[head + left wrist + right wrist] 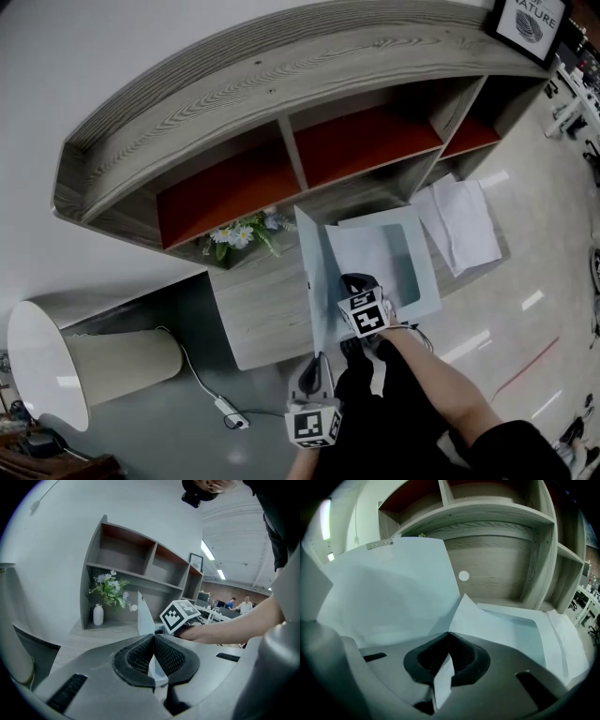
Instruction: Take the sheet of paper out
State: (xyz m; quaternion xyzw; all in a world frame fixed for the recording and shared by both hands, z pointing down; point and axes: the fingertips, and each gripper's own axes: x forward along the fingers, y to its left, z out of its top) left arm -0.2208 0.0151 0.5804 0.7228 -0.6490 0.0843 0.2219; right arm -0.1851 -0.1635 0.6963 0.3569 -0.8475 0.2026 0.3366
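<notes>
On the desk's front half, the pale folder lies open with its cover stood upright along its left side. Your left gripper has its jaws together on the cover's thin lower edge and props it up. Your right gripper reaches into the folder from the desk's front edge. Its jaws are pinched on a corner of the sheet of paper. That corner rises in a peak just past the pads, and the rest of the sheet lies flat in the folder's bed.

You look to be at the drawing-out step: the sheet is gripped but not yet clear of the folder. The next move calls for a steady pull up and toward the front edge, along the sheet's own plane, since the grip is on one small corner that could slip or crease. Keep the cover held back so it does not fall onto the sheet.

Whether more sheets lie under this one cannot be told. The shelf compartments along the desk's back show nothing inside. A white vase of flowers stands below them near the back left corner. Loose sheets lie outside the folder at the desk's right end.
</notes>
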